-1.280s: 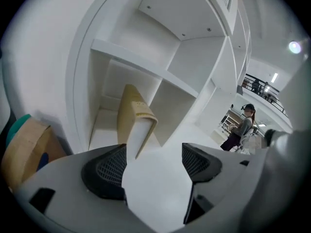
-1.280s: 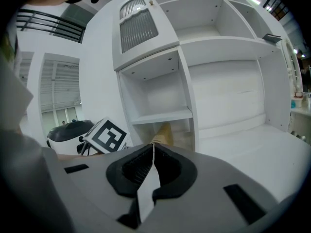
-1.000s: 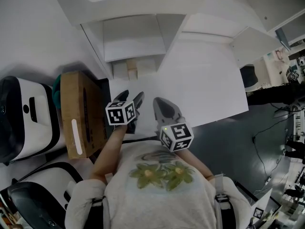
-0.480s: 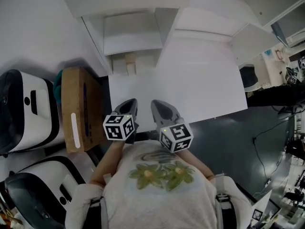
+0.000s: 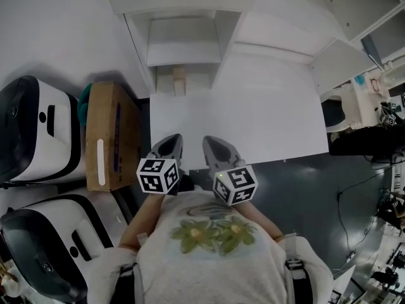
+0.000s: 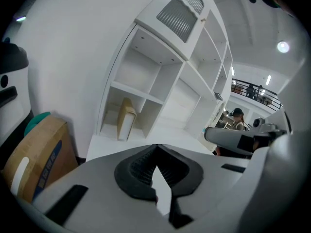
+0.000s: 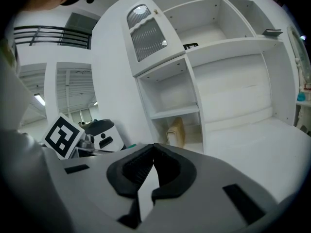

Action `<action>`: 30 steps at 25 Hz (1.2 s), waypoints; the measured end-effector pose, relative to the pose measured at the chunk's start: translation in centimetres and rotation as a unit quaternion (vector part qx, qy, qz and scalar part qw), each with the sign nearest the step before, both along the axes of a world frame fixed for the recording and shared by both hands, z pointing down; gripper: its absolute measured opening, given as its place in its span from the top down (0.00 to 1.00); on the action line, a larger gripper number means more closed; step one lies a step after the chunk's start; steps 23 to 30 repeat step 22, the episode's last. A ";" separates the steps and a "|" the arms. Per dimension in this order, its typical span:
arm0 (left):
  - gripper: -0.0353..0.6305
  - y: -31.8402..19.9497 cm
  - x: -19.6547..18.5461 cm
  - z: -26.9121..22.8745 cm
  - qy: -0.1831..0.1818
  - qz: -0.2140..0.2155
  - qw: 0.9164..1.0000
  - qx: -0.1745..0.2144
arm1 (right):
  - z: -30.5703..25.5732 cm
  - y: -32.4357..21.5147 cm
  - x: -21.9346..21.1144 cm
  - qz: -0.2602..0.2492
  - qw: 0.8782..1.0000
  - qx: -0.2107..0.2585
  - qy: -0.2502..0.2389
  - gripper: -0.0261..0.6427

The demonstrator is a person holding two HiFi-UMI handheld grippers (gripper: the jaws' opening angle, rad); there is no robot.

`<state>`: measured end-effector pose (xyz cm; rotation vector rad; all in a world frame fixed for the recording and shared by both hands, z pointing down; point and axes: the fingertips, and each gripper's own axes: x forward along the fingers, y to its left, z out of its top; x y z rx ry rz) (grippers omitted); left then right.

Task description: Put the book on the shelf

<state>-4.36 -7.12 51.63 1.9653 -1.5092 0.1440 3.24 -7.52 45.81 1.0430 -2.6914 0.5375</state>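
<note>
A tan book (image 5: pixel 180 80) stands upright in the bottom left compartment of the white shelf (image 5: pixel 183 49). It shows again in the left gripper view as book (image 6: pixel 125 124) and in the right gripper view as book (image 7: pixel 176 131), leaning slightly against the compartment's wall. My left gripper (image 5: pixel 172 139) and right gripper (image 5: pixel 214 141) hover side by side over the near edge of the white table (image 5: pixel 266 119), close to my body and well short of the book. Both are shut with nothing held: left gripper (image 6: pixel 156 148), right gripper (image 7: pixel 153 147).
A brown cardboard box (image 5: pixel 112 135) stands on the floor left of the table, with a teal thing (image 5: pixel 83 99) behind it. Two white and black machines (image 5: pixel 35 138) (image 5: pixel 50 246) sit further left. Dark floor (image 5: pixel 329 189) lies to the right.
The left gripper's jaws, spread apart a second ago, have closed. Both grippers drew back slightly toward my body, and the head view shifted a little to the left.
</note>
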 end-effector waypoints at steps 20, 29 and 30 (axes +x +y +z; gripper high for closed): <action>0.91 3.6 0.3 -0.2 -0.023 -0.022 1.000 0.002 | 0.3 3.0 0.8 -0.014 1.000 0.005 0.013 0.91; 0.91 3.5 0.4 -0.4 -0.024 -0.020 0.999 0.003 | 0.3 3.0 1.0 -0.010 1.000 0.004 0.014 0.91; 0.91 3.5 0.4 -0.4 -0.024 -0.020 0.999 0.003 | 0.3 3.0 1.0 -0.010 1.000 0.004 0.014 0.91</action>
